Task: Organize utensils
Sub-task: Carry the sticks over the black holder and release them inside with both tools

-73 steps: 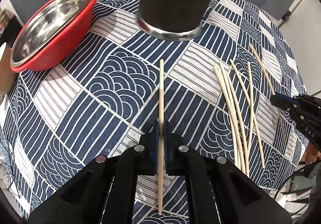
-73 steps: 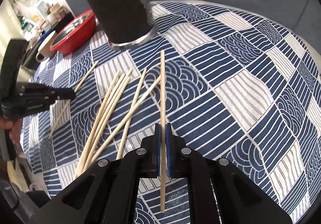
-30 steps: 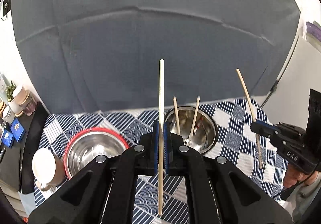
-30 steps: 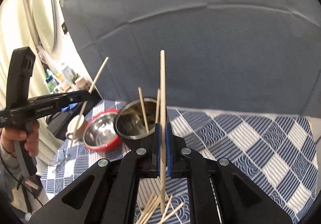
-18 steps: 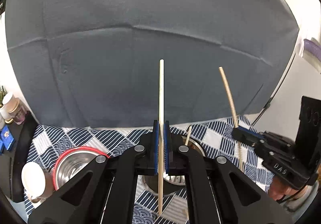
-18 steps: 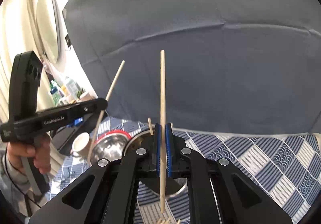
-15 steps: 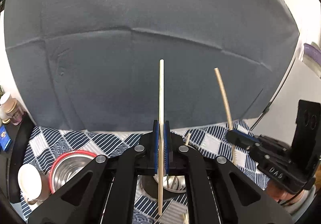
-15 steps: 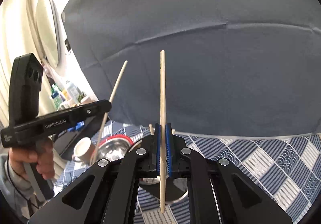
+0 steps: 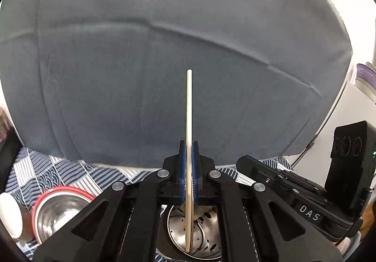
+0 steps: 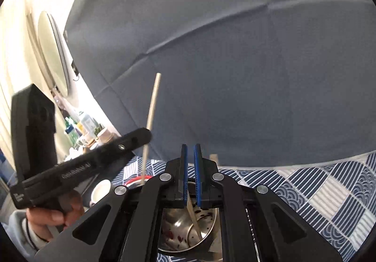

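Note:
My left gripper [image 9: 189,144] is shut on a pale wooden chopstick [image 9: 189,102] held upright, its lower end over the perforated steel holder [image 9: 204,238]. In the right wrist view the same gripper [image 10: 146,135] holds that chopstick [image 10: 152,102] at the left. My right gripper [image 10: 190,147] hangs above the holder [image 10: 178,226] with its blue pads a narrow gap apart and nothing between them. A chopstick [image 10: 193,215] leans inside the holder below it. In the left wrist view the right gripper [image 9: 242,163] sits close by on the right, with no stick in it.
A red colander with a steel bowl [image 9: 58,210] and a white mug [image 9: 9,215] stand left of the holder. A blue-and-white patterned cloth [image 10: 317,191] covers the table. A grey backdrop [image 9: 164,50] hangs behind. A person's hand [image 10: 51,212] grips the left tool.
Both grippers have closed in over the holder. The chopstick that stood between the right gripper's pads is gone from them and one now leans in the holder. The left still holds its chopstick.

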{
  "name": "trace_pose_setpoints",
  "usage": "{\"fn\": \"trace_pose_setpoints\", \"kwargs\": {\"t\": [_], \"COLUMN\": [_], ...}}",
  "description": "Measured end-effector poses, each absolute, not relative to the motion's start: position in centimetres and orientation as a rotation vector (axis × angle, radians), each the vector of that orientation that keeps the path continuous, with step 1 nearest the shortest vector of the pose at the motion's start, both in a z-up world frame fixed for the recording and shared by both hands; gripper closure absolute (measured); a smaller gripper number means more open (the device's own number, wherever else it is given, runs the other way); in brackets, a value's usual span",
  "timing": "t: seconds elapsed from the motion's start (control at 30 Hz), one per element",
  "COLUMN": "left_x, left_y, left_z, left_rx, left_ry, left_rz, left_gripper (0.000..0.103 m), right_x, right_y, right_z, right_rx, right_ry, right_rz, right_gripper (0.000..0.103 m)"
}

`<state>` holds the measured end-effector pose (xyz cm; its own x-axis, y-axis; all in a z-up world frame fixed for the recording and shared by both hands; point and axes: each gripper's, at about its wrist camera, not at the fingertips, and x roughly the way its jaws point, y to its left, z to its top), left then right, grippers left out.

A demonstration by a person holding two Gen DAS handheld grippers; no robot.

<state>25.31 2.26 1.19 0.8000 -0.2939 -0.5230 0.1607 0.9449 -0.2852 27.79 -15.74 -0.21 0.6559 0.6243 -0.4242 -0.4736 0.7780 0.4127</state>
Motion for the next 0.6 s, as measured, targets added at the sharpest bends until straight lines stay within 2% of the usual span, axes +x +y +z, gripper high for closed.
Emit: {"fn": "trace_pose_setpoints", "kwargs": {"t": [0.3, 0.6], "left_x": [25.1, 23.8], "left_y": [1.9, 1.4], "left_z": [0.0, -1.4], "left_rx": [-0.243, -0.199], "left_ry": [0.581, 0.582], "left_rz": [-0.272, -0.282], "left_gripper": [0.098, 0.098], "right_x": [27.9, 28.7], "right_y": [-17.5, -20.8], "right_z": [-0.8, -3.6], "right_rx": [0.273, 0.262], "right_ry": [0.58, 0.66], "right_rz": [0.62, 0.531], "right_gripper": [0.096, 0.094]}}
